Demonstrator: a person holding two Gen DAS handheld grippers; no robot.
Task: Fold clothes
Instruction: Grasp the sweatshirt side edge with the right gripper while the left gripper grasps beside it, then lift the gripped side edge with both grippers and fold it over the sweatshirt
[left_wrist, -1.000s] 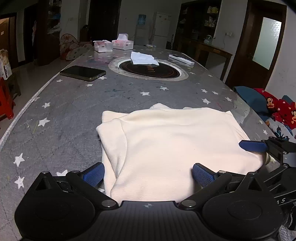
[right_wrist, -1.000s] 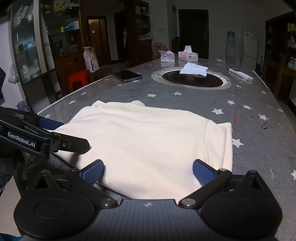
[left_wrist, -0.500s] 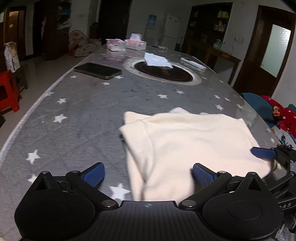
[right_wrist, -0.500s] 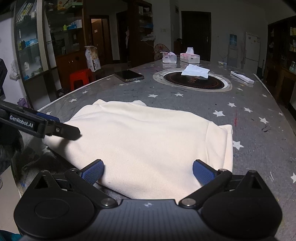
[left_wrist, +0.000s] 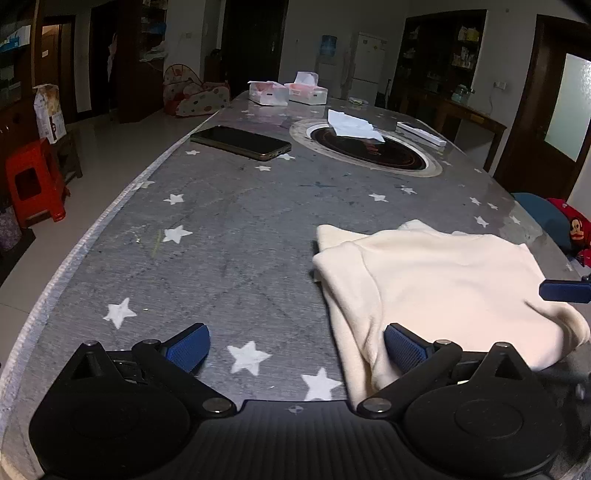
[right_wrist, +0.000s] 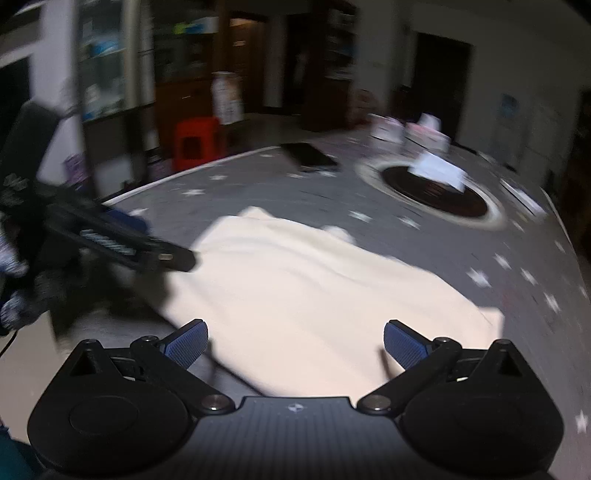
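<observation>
**Inspector:** Any writing legible?

**Operator:** None I can read. The white strip on my left gripper (right_wrist: 122, 243), seen from the right wrist, is smeared by blur. The tissue boxes (left_wrist: 287, 92) and the paper sack (left_wrist: 50, 112) carry print too small to make out.

**Inspector:** What is hidden or unclear?

**Operator:** The whole right wrist view is blurred. My right gripper (right_wrist: 293, 345) enters the left view only as one blue fingertip (left_wrist: 563, 291) at the frame edge. The red cartoon fabric (left_wrist: 574, 229) beside the table is cut off.

**Inspector:** Position of the garment?

**Operator:** The cream garment (left_wrist: 436, 284) lies folded flat on the star-patterned table (left_wrist: 221, 221), at its near edge. In the left view only my right-side pad (left_wrist: 404, 347) sits over the cloth; the other pad is over bare table. In the right view the cloth lies between and ahead of both pads.

**Inspector:** Jaw state?

**Operator:** Both pairs stand wide apart, gripping nothing.

**Inspector:** Other items?

**Operator:** A dark phone (left_wrist: 240, 142) and a white tissue (left_wrist: 352, 125) on the round inset (left_wrist: 369, 149), well beyond the garment.
</observation>
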